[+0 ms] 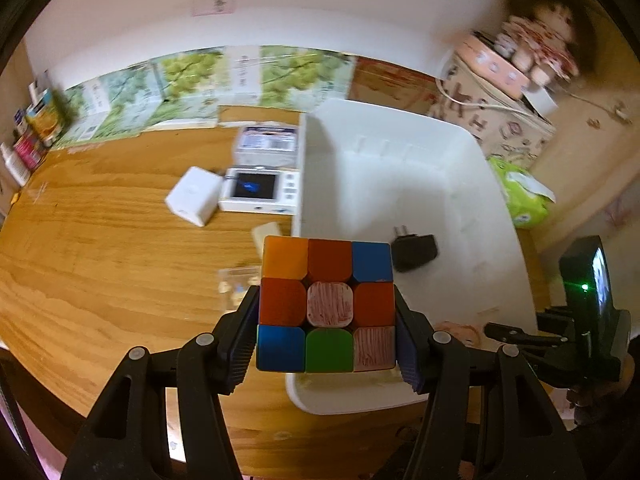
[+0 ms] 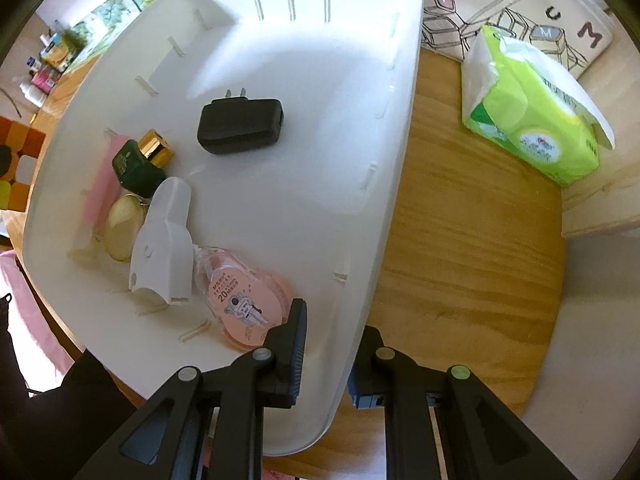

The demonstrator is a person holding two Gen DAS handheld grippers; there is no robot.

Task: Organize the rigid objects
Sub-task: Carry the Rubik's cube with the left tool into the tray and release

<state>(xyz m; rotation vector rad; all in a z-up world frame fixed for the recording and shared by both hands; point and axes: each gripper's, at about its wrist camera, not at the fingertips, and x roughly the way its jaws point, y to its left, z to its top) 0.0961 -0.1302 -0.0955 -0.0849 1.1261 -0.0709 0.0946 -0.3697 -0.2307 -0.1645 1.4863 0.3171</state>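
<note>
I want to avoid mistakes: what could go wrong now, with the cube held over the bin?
1. The puzzle cube hangs over the white bin's near rim; released early, it may bounce out.
2. It could land on the black charger.
3. The right claw clamps the bin wall; a pull might tilt it.

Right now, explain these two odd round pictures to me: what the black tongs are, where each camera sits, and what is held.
A person holds tongs in each hand, each with a camera looking along its fingers. The left view shows the left tongs clamped on a colourful puzzle cube above the wooden table, near the white bin. The right view shows the right tongs pinching the bin's rim. Inside lie a black charger, a pink tape dispenser and other small things.
</note>
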